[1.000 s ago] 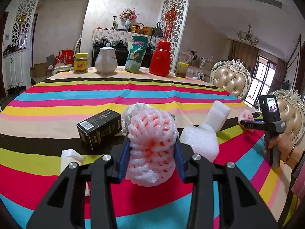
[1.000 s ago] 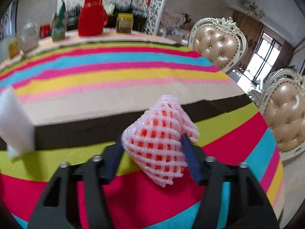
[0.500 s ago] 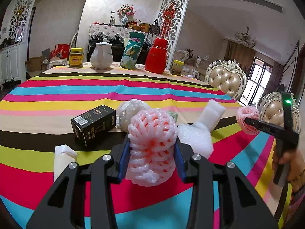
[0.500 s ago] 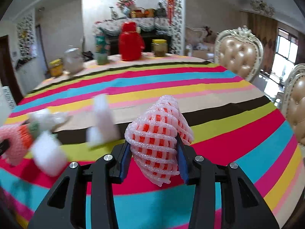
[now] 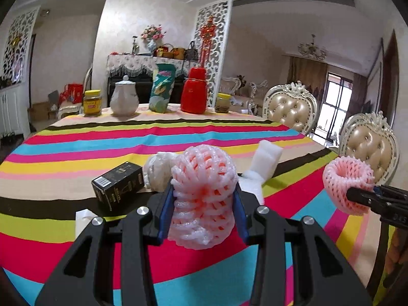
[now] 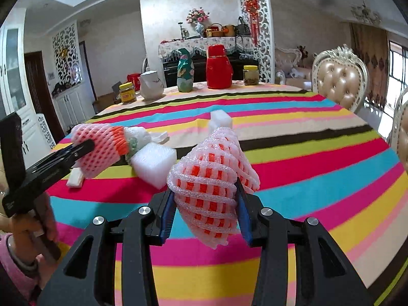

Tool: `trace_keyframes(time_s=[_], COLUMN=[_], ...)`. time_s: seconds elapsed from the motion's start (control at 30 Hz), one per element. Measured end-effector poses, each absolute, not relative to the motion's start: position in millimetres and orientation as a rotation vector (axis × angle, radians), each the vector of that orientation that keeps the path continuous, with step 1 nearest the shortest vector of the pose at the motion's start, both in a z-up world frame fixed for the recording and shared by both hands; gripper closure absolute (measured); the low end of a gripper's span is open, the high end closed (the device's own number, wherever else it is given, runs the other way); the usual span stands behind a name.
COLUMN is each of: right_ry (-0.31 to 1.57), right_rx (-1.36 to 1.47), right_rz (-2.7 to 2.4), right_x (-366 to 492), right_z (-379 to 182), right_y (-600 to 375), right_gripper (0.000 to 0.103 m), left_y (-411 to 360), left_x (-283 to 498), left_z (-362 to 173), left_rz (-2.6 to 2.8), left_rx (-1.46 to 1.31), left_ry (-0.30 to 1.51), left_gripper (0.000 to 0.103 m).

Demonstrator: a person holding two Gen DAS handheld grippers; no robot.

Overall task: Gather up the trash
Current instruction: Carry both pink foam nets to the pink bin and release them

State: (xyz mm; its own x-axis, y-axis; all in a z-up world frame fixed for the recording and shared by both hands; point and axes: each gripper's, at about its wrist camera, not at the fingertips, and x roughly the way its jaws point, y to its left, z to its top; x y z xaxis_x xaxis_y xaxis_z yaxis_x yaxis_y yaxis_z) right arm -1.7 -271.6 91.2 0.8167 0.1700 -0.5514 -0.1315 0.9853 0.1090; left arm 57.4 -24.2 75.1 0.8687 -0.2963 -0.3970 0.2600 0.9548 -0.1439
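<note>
We hold one piece of trash in each hand now. The left hand-held gripper [image 5: 204, 204] is clamped on a pink foam fruit net [image 5: 204, 193], squeezed between the blue pads, and lifted above the counter [image 5: 76, 148] with its striped cloth. The right hand-held gripper [image 6: 205, 209] has a second pink foam net [image 6: 211, 178] between its pads; its jaws have just been closing a little more, and the net is pressed and hangs clear of the cloth. In the left view this second net [image 5: 348, 186] shows at the right edge, beside the tufted chair [image 5: 369, 150].

So two nets are picked up, but we judge the task is only partly done. We see no bin or bag in either view, so where the trash must go we cannot tell.

On the counter there remain a black carton [image 5: 118, 185], a crumpled clear plastic wrap [image 5: 156, 172] just beside it, a white foam block [image 6: 154, 164], a taller white foam piece [image 5: 266, 159] behind it, and a small white piece [image 5: 83, 220] near the front edge. These lie close together in the middle.

The jars, the white teapot [image 5: 125, 97], the snack bag and the red thermos [image 5: 194, 90] at the far side look like no trash, we think.
</note>
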Motion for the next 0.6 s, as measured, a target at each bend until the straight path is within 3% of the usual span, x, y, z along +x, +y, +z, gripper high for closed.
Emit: trace_keyframes(time_s=[0.6], right_ry=[0.589], right_rx=[0.143], right_rz=[0.067], right_x=[-71.2], right_z=[79.3], right_y=[-321.2], right_gripper=[0.062], left_y=[-128.5], left_x=[-16.6], left_z=[67.6], left_rz=[-0.551], left_rx=[0.090], left_ry=[0.485], left_gripper=[0.063])
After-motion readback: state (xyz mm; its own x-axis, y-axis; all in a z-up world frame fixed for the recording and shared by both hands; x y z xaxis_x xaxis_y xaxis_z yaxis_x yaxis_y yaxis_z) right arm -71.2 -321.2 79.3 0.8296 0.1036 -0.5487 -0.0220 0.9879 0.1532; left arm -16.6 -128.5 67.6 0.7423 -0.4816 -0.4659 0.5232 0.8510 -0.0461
